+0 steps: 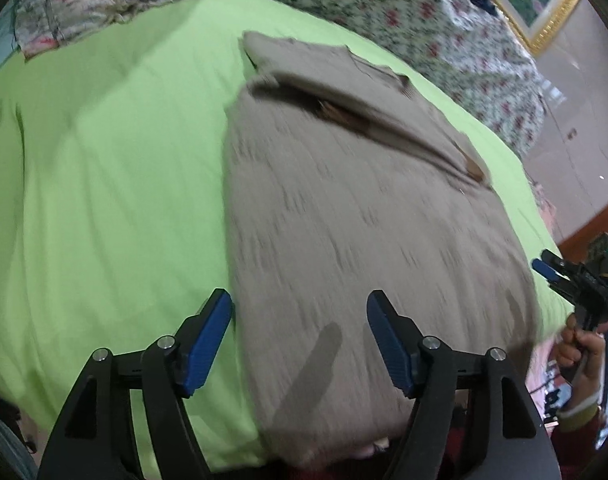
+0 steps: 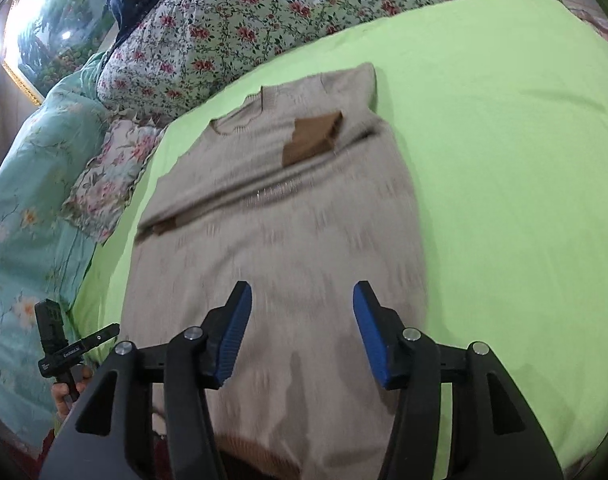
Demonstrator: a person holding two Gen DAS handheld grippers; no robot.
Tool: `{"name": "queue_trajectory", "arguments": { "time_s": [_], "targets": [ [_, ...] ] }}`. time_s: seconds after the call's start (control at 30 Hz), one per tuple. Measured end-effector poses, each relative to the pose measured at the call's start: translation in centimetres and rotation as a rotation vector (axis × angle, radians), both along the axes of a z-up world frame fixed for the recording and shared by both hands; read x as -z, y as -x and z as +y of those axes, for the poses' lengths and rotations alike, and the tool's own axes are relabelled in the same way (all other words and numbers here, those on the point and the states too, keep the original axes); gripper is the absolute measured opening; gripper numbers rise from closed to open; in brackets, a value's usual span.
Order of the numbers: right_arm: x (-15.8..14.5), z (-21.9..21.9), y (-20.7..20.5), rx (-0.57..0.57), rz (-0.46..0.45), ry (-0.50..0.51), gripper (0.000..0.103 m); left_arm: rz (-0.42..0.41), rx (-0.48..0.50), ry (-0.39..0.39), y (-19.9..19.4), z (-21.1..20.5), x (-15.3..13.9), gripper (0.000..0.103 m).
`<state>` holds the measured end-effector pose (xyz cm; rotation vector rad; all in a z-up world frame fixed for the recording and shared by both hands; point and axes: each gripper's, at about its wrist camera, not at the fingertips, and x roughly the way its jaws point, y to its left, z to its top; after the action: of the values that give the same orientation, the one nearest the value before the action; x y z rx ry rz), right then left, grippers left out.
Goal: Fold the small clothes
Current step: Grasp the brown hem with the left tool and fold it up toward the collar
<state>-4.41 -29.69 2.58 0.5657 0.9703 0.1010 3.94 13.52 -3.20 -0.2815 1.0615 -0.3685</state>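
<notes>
A beige knit sweater [image 1: 344,220] lies flat on a lime green sheet [image 1: 103,200], sleeves folded across its chest, brown cuffs showing. In the right wrist view the sweater [image 2: 283,220] has a brown cuff [image 2: 312,136] near the collar. My left gripper [image 1: 299,312] is open and empty, hovering over the sweater's hem end, left finger at the sweater's left edge. My right gripper [image 2: 301,304] is open and empty above the lower body of the sweater. The right gripper [image 1: 560,276] also shows at the right edge of the left wrist view, the left gripper [image 2: 79,344] at lower left of the right wrist view.
Floral quilts [image 2: 231,32] and a teal floral blanket [image 2: 27,208] are piled behind and beside the sheet [image 2: 504,160]. A gold-framed picture [image 1: 540,4] stands by the wall. The floor [image 1: 576,128] lies past the bed's edge.
</notes>
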Motion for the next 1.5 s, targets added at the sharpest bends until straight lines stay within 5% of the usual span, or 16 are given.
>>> {"name": "queue_trajectory", "arguments": {
  "time_s": [0.43, 0.6, 0.8, 0.9, 1.0, 1.07, 1.1, 1.17, 1.23, 1.4, 1.5],
  "targets": [
    [3.6, -2.8, 8.3, -0.112, 0.037, -0.231, 0.057, 0.075, 0.149, 0.100, 8.5, -0.4, 3.6, 0.081],
    [4.8, -1.0, 7.6, -0.206, 0.009, -0.320, 0.063, 0.186, 0.181, 0.158, 8.5, -1.6, 7.1, 0.081],
    [4.6, 0.4, 7.9, -0.298, -0.004, -0.327, 0.071, 0.189, 0.200, 0.209, 8.2, -2.2, 7.6, 0.081],
    [4.9, -0.2, 8.3, -0.308, -0.010, -0.368, 0.070, 0.172, 0.204, 0.223, 8.3, -2.2, 7.5, 0.074],
    [5.5, -0.6, 7.8, -0.272, -0.025, -0.409, 0.067, 0.162, 0.224, 0.216, 8.2, -2.6, 7.3, 0.056],
    [5.4, -0.4, 7.5, -0.266, -0.031, -0.403, 0.056, 0.148, 0.251, 0.201, 8.4, -2.9, 6.9, 0.022],
    [5.4, -0.3, 7.5, -0.267, -0.023, -0.394, 0.049, 0.133, 0.261, 0.192, 8.5, -3.1, 6.6, 0.016],
    [5.9, -0.1, 7.8, -0.262, 0.010, -0.363, 0.013, 0.104, 0.273, 0.177, 8.8, -3.2, 5.9, 0.010],
    [6.1, -0.4, 8.4, -0.246, 0.029, -0.330, 0.011, 0.077, 0.279, 0.156, 9.1, -3.2, 5.1, 0.007],
    [2.9, -4.2, 10.8, -0.131, -0.149, -0.378, 0.008, -0.015, 0.286, 0.165, 9.6, -2.8, 2.2, 0.006],
    [2.5, -4.7, 10.9, -0.110, -0.170, -0.390, 0.008, -0.057, 0.280, 0.191, 9.5, -2.4, 0.4, 0.006]
  ]
}}
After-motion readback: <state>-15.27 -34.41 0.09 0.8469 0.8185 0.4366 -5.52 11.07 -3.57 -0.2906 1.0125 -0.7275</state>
